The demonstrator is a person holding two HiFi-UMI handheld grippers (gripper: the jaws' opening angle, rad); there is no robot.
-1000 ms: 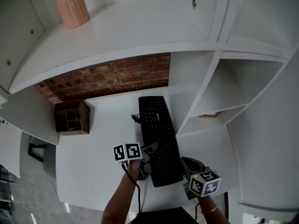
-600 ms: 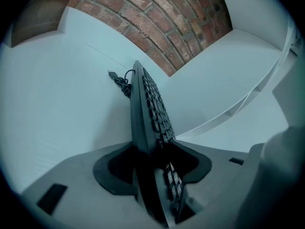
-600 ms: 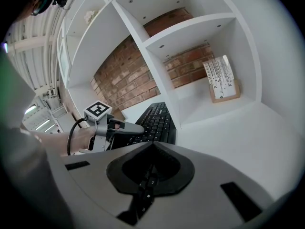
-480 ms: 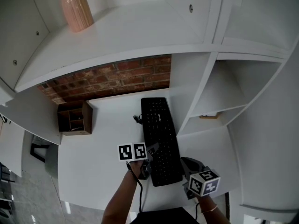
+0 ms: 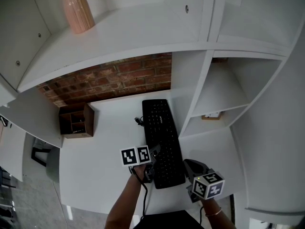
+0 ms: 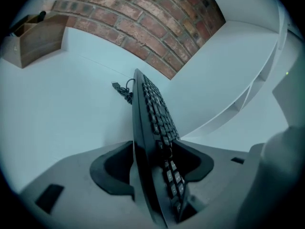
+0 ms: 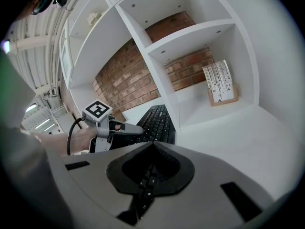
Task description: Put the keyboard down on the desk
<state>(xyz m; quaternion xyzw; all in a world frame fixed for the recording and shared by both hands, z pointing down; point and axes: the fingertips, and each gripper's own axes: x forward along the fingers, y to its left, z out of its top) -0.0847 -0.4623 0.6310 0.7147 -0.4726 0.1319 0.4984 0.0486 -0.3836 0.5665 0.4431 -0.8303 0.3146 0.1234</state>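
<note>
The black keyboard (image 5: 162,137) lies flat on the white desk (image 5: 105,142), long side pointing away from me, its coiled cable (image 5: 138,120) at the far left. My left gripper (image 5: 153,160) is at its near left edge. In the left gripper view the keyboard (image 6: 152,109) stands edge-on between the jaws of the left gripper (image 6: 155,149), which are opening and spread wide around it. My right gripper (image 5: 188,170) is at the near right corner. In the right gripper view the right gripper (image 7: 152,144) is shut, with keyboard keys (image 7: 145,187) showing between its jaws.
A wooden organiser box (image 5: 75,120) sits at the desk's back left against the brick wall (image 5: 109,80). White shelf cubbies rise on the right, one holding a small framed print (image 7: 220,82). A pink vase (image 5: 76,6) stands on the shelf above the desk.
The keyboard stays on the desk. My left gripper has shifted slightly right along its near edge. The right gripper has not visibly moved.
</note>
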